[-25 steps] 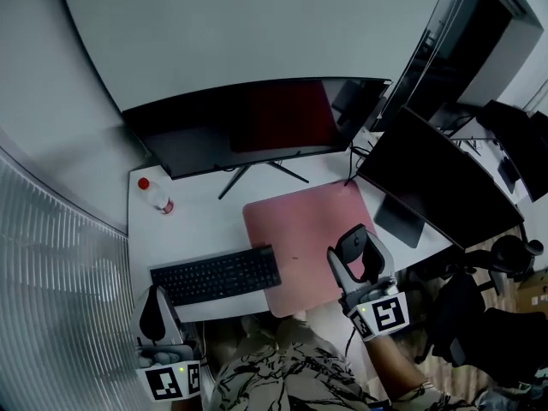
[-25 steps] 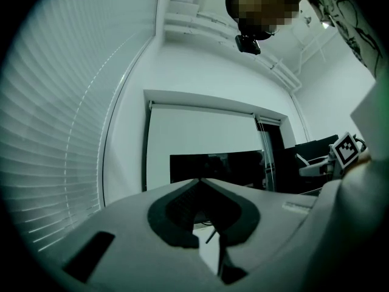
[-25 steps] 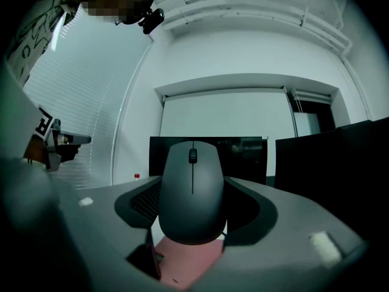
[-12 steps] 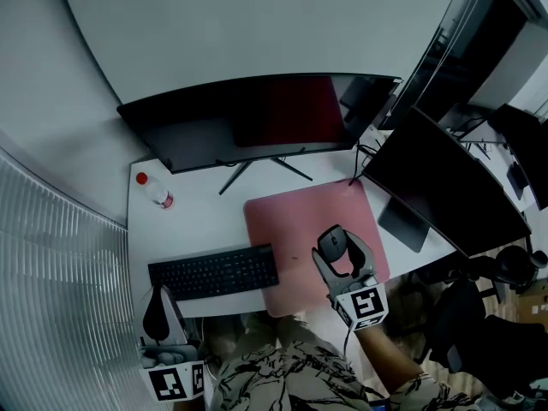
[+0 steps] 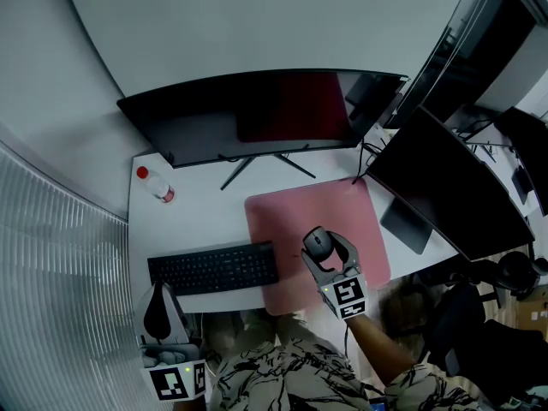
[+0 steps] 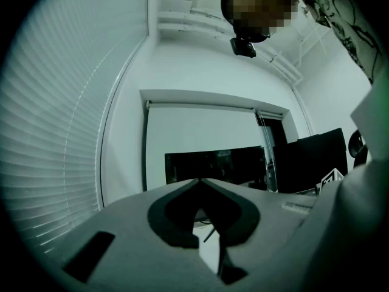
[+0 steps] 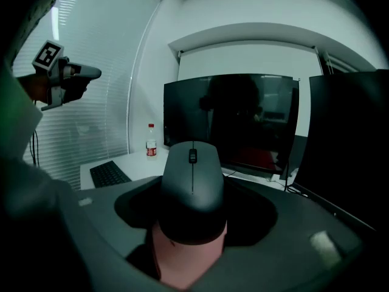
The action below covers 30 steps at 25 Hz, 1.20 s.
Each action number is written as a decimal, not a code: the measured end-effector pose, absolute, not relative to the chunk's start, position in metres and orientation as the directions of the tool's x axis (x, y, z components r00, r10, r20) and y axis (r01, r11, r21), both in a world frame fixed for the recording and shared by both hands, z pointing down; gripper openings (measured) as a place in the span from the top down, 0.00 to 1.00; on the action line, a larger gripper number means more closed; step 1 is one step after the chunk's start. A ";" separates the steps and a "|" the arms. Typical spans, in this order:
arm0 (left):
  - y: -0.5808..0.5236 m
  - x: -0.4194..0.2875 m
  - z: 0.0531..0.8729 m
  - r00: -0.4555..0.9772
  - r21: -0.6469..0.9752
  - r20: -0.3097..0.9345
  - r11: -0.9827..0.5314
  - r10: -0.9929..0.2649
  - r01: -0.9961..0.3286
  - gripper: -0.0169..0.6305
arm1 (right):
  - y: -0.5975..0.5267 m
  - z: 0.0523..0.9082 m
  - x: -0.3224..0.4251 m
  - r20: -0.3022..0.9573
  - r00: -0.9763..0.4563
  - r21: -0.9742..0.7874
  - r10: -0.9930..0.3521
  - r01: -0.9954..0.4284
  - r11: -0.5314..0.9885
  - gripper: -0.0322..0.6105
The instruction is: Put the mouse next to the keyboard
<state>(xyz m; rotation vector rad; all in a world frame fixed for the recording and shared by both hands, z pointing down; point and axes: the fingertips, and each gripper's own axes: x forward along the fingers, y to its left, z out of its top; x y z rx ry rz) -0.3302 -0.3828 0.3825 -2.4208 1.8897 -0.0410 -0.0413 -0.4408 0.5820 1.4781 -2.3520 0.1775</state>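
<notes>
A dark grey mouse point(image 5: 318, 242) sits between the jaws of my right gripper point(image 5: 324, 248), which is shut on it above the lower middle of the pink mouse pad point(image 5: 287, 212). In the right gripper view the mouse point(image 7: 192, 178) fills the centre, with pink pad showing under it. The black keyboard point(image 5: 214, 268) lies on the white desk, left of the pad and a short gap from the mouse; it also shows as the keyboard point(image 7: 109, 174) at left. My left gripper point(image 5: 161, 308) is shut and empty, held off the desk's front left corner, its jaws pointing up toward the room point(image 6: 199, 181).
A wide black monitor point(image 5: 257, 114) stands at the back of the desk, and a second monitor point(image 5: 445, 187) angles in at the right. A small bottle with a red cap point(image 5: 155, 187) stands at the back left. Cables point(image 5: 364, 157) run between the monitors. Blinds point(image 5: 51, 289) line the left.
My right gripper has carried the mouse leftward from the pad's right front corner to its lower middle, closer to the keyboard. The left gripper has stayed put.
</notes>
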 end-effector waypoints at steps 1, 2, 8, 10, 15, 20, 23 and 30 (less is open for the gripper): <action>-0.383 -0.330 0.383 0.241 -0.072 -0.023 -0.239 -0.970 -0.968 0.98 | -0.442 0.589 -0.043 0.378 -0.393 0.080 -0.838 -0.889 0.452 0.48; -0.383 -0.331 0.383 0.239 -0.073 -0.023 -0.237 -0.971 -0.969 0.98 | -0.443 0.596 -0.045 0.395 -0.394 0.076 -0.830 -0.886 0.457 0.48; -0.381 -0.330 0.383 0.232 -0.075 -0.019 -0.230 -0.973 -0.970 0.98 | -0.444 0.637 -0.056 0.486 -0.399 0.054 -0.777 -0.874 0.483 0.48; -0.382 -0.330 0.383 0.231 -0.076 -0.018 -0.229 -0.973 -0.970 0.98 | -0.444 0.649 -0.058 0.514 -0.397 0.048 -0.761 -0.872 0.487 0.48; -0.384 -0.329 0.386 0.230 -0.076 -0.012 -0.229 -0.973 -0.971 0.98 | -0.441 0.677 -0.062 0.578 -0.390 0.036 -0.717 -0.866 0.500 0.48; -0.384 -0.327 0.385 0.232 -0.077 -0.007 -0.231 -0.973 -0.970 0.98 | -0.442 0.698 -0.064 0.624 -0.385 0.012 -0.680 -0.865 0.501 0.48; -0.385 -0.327 0.386 0.230 -0.079 -0.005 -0.229 -0.973 -0.970 0.98 | -0.442 0.713 -0.066 0.653 -0.379 -0.002 -0.655 -0.866 0.499 0.48; -0.389 -0.330 0.389 0.226 -0.079 0.001 -0.226 -0.974 -0.971 0.98 | -0.443 0.741 -0.071 0.703 -0.363 -0.015 -0.611 -0.867 0.498 0.48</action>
